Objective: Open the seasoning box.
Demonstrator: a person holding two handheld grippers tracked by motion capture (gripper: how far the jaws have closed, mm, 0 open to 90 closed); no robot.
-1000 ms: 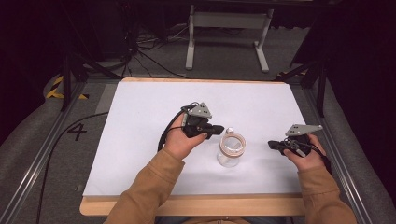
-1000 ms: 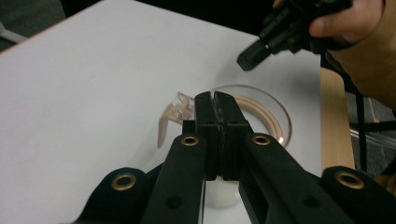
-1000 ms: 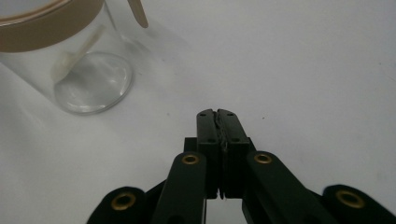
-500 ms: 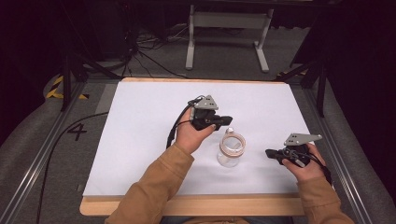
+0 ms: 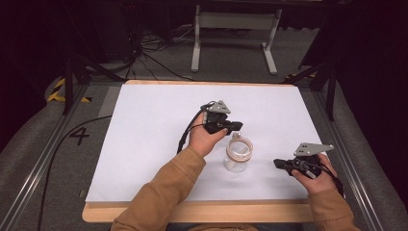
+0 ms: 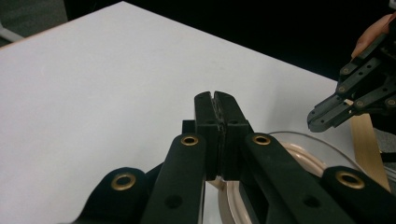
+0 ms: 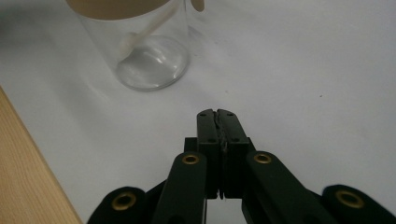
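The white table (image 5: 144,144) carries a clear glass jar (image 5: 236,156) near its front edge, right of the middle, standing upright with a tan rim and a pale stick leaning inside. The left gripper (image 5: 235,126) hangs just behind the jar's mouth, jaws pressed together, empty. The right gripper (image 5: 279,163) sits near the front right corner, jaws likewise closed on nothing.

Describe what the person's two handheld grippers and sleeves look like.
Both the left gripper and the right gripper are black, each with two flat jaws on linked bars set with brass-coloured rivets. A grey three-cornered plate sits on top of each, and a black cable trails from the left one. The person wears tan sleeves on both arms.
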